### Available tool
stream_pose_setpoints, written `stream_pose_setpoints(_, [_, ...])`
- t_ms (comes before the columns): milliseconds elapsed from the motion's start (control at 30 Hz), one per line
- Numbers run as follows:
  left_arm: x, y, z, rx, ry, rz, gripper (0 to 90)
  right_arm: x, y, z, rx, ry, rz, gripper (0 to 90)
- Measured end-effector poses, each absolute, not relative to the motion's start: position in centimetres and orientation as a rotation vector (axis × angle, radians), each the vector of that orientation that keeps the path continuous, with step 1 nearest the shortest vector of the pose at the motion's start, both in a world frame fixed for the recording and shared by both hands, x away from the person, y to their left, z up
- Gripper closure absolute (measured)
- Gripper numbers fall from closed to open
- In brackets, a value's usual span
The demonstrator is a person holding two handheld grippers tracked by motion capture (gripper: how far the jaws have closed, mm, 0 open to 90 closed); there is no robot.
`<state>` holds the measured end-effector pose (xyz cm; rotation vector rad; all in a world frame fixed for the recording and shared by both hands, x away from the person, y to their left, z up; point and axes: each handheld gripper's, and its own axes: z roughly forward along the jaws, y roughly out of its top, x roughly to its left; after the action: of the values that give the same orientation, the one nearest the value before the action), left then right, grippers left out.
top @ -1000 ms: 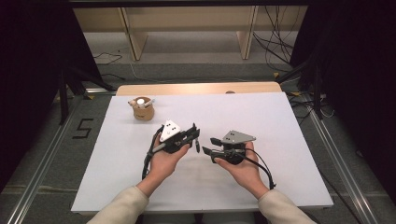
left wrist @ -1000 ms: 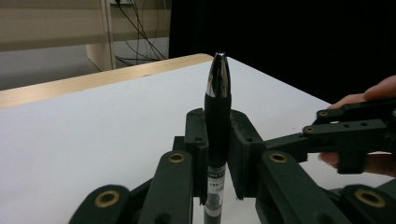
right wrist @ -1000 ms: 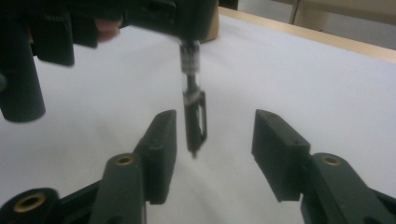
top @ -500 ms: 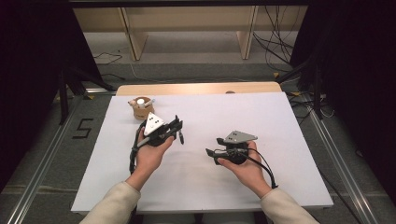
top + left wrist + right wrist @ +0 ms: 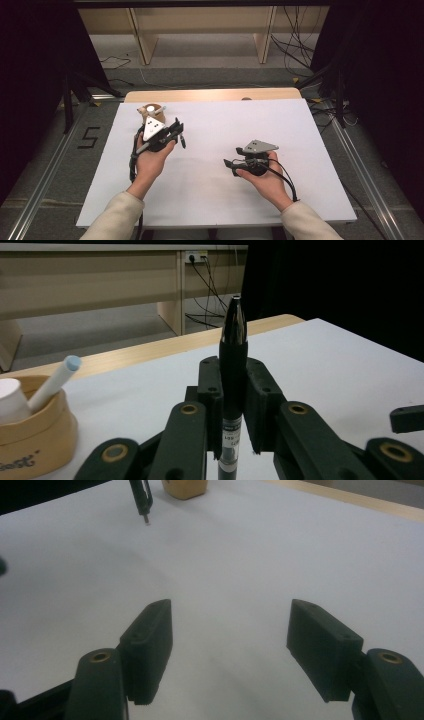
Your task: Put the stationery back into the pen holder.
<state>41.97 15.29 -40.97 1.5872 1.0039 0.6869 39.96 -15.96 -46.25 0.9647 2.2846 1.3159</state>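
Note:
My left gripper (image 5: 178,133) hangs over the left half of the white table (image 5: 310,135), just in front of a tan pen holder (image 5: 148,111). It is shut on a black pen (image 5: 233,340), which stands upright between the jaws in the left gripper view. The holder (image 5: 31,432) sits at the lower left there, with a white marker with a blue cap (image 5: 56,380) leaning in it. My right gripper (image 5: 231,165) rests right of centre, pointing left. Its jaws (image 5: 230,640) have just been opening and have nothing between them. The pen's lower end (image 5: 142,500) shows far off.
A wooden strip (image 5: 210,94) runs along the table's far edge. Beyond it lie floor, cables (image 5: 295,45) and shelf legs. Dark curtains flank both sides. A hand and cream sleeve come in from the bottom behind each gripper.
My left hand has drawn away from the right gripper, leftward and back toward the holder, carrying the pen. The right hand has stayed put.

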Motion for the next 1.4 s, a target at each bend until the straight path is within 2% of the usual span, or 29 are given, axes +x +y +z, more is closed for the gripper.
stream_pose_setpoints(1400, [43.3,19.8,-40.3,1.536,1.088,0.809,79.4,40.0,-17.9,-46.2,0.991,2.259,1.276,32.2])
